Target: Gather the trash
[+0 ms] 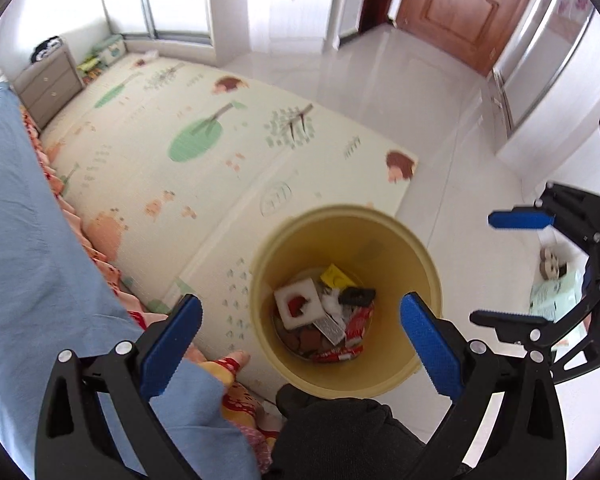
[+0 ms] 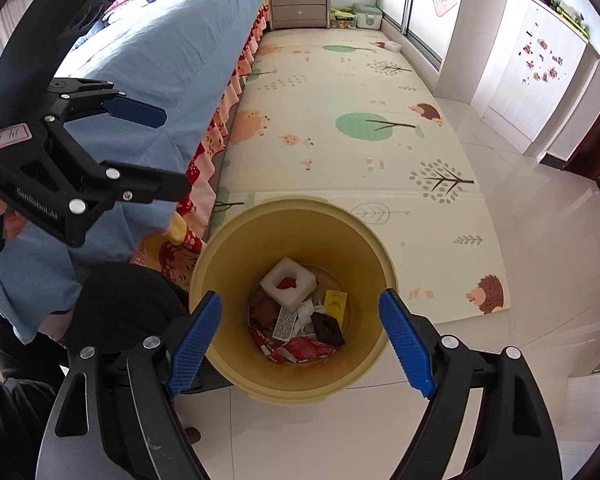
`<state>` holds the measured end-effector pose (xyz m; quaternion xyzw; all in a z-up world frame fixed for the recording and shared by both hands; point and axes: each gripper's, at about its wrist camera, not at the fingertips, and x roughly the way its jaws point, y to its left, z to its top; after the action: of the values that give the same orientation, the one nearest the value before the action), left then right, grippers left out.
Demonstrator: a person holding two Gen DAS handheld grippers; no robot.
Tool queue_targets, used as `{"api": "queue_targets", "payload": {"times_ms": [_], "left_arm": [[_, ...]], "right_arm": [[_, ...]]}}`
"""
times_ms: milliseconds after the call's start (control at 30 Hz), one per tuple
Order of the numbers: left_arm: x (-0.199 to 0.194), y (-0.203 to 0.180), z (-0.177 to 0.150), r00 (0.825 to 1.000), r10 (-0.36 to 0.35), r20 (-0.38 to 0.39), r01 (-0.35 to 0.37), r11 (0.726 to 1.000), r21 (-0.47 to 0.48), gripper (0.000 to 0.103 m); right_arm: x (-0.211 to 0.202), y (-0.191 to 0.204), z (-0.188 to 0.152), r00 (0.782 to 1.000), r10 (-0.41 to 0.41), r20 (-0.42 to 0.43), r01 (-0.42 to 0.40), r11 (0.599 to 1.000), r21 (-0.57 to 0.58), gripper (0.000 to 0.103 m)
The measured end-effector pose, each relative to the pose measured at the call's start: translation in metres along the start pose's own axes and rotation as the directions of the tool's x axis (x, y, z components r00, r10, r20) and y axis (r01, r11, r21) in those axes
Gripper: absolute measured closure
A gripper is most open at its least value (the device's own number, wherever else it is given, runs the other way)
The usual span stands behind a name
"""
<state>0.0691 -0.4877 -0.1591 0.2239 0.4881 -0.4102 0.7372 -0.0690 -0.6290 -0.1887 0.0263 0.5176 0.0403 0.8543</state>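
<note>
A yellow trash bin (image 1: 416, 264) stands on the floor at the play mat's near edge; it also shows in the right wrist view (image 2: 235, 264). Inside lie a white foam block with a red piece (image 1: 300, 306) (image 2: 289, 284), a black item (image 1: 356, 296) (image 2: 328, 330), a yellow card (image 2: 335, 303) and red wrappers (image 1: 354, 326) (image 2: 304, 348). My left gripper (image 1: 300, 344) is open and empty above the bin. My right gripper (image 2: 302, 344) is open and empty above the bin too. The right gripper also shows in the left wrist view (image 1: 516, 272), and the left gripper in the right wrist view (image 2: 155, 152).
A bed with a blue cover (image 1: 23, 240) (image 2: 147, 60) runs along the left. A patterned play mat (image 1: 203, 152) (image 2: 340, 132) covers the floor beyond the bin. A grey nightstand (image 2: 299, 4) and toy boxes (image 2: 366, 16) stand at the far end. A paper packet (image 1: 556, 292) lies on the tiles at the right.
</note>
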Motion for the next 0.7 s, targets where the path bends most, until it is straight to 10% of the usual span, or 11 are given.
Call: {"api": "queue_targets", "payload": {"times_ms": [367,500,700], "left_arm": [[-0.122,0.093,-0.084,0.957,0.177,0.228,-0.123,0.964,-0.235,0.004],[-0.159,0.125,-0.128,0.909,0.317,0.27,-0.216,0.913,-0.345,0.004],[-0.21,0.166,-0.193,0.792,0.525,0.312,-0.317,0.789,-0.526,0.004]], "right_arm": [[-0.034,0.098,0.06,0.976,0.146,0.161,-0.124,0.983,-0.138,0.025],[-0.029,0.155,0.085,0.964,0.187,0.191,-0.146,0.966,-0.212,0.025],[-0.018,0.244,0.114,0.936,0.255,0.243,-0.177,0.937,-0.3,0.025]]}}
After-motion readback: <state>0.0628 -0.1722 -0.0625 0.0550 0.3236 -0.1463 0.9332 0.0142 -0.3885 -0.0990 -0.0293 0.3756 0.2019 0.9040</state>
